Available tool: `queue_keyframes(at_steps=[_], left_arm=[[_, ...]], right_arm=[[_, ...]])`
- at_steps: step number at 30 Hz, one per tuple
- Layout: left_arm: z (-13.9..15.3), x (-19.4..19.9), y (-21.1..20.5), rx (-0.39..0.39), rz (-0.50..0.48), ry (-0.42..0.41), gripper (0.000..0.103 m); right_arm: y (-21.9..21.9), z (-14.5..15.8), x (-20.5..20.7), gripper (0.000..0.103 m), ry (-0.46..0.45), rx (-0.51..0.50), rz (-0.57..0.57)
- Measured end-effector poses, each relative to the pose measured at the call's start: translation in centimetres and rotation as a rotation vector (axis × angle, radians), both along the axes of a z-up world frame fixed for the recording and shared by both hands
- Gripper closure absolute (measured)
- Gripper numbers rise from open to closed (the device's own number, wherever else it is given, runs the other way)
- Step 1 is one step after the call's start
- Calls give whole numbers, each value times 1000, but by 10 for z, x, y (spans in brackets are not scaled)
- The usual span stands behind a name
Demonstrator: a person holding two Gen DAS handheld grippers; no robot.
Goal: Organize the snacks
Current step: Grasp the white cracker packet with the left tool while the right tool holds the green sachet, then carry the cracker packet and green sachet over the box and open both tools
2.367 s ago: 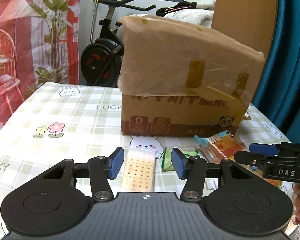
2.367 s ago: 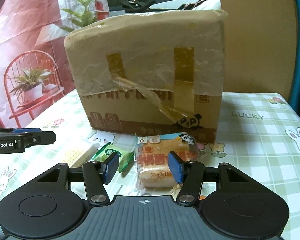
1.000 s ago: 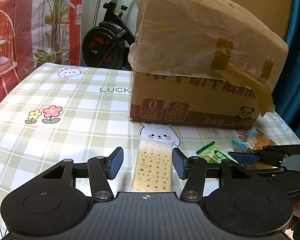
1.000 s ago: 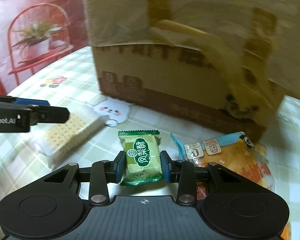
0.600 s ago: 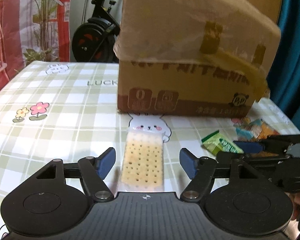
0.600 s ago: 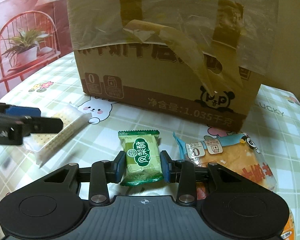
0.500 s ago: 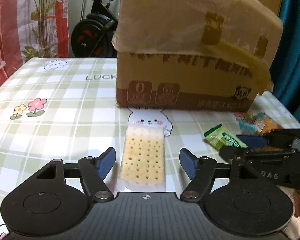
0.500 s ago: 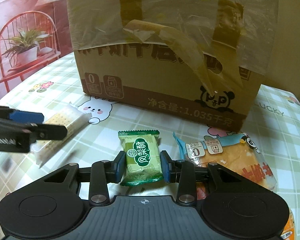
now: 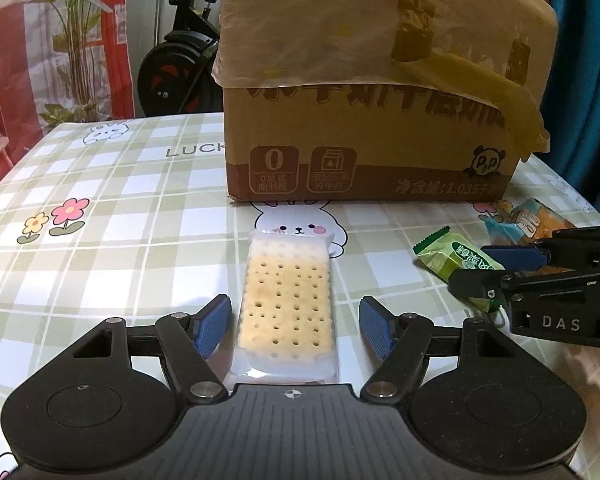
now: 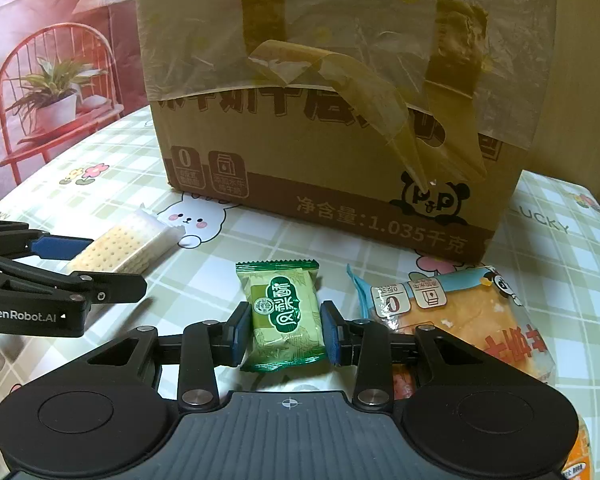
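A clear packet of pale crackers [image 9: 286, 300] lies flat on the checked tablecloth. My left gripper [image 9: 294, 326] is open around its near end, with a gap between each blue pad and the packet. My right gripper [image 10: 286, 332] is shut on a green snack packet [image 10: 286, 316], both pads pressing its sides. In the left wrist view the green snack packet [image 9: 452, 258] shows at the right, in the right gripper [image 9: 468, 268]. In the right wrist view the cracker packet [image 10: 120, 246] and left gripper [image 10: 112, 264] are at the left.
A tall cardboard box [image 9: 380, 120] with loose tape and plastic film stands just behind the snacks. An orange bread packet [image 10: 460, 312] lies right of the green packet, partly under my right gripper's finger. The tablecloth [image 9: 100, 200] stretches bare to the left.
My left gripper's jaws have widened around the cracker packet and it has sunk slightly. My right gripper, earlier open over the bread packet, now holds the green packet and stays still.
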State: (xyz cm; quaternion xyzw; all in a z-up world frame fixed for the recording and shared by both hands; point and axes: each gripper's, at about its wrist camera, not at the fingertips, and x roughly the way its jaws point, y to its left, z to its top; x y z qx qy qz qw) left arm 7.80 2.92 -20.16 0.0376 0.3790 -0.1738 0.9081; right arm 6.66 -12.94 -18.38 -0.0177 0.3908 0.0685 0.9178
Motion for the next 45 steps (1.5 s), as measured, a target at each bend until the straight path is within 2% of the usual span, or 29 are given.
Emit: queue_keyframes(at_steps=[6, 8, 9, 13, 19, 32, 39, 45], left_arm=[[0, 4, 1, -3, 22, -4, 32], [1, 5, 1, 5, 32, -11, 43], [1, 4, 1, 11, 34, -19, 55], [2, 2, 5, -20, 37, -14, 55], [22, -15, 6, -45, 52, -88, 55], [58, -33, 10, -103, 93, -179, 55], [68, -35, 11, -117, 102, -211, 55], [84, -33, 8, -118, 98, -270, 55]], right_arm=[[1, 0, -1, 69, 1, 1, -1], [2, 0, -1, 69, 0, 0, -1], [2, 0, -1, 68, 0, 1, -1], [3, 0, 0, 69, 0, 3, 1], [-2, 5, -1, 70, -9, 83, -3], [-1, 46, -18, 70, -147, 107, 21], [-7, 65, -25, 70, -198, 102, 13], [-14, 81, -33, 70, -242, 91, 0]])
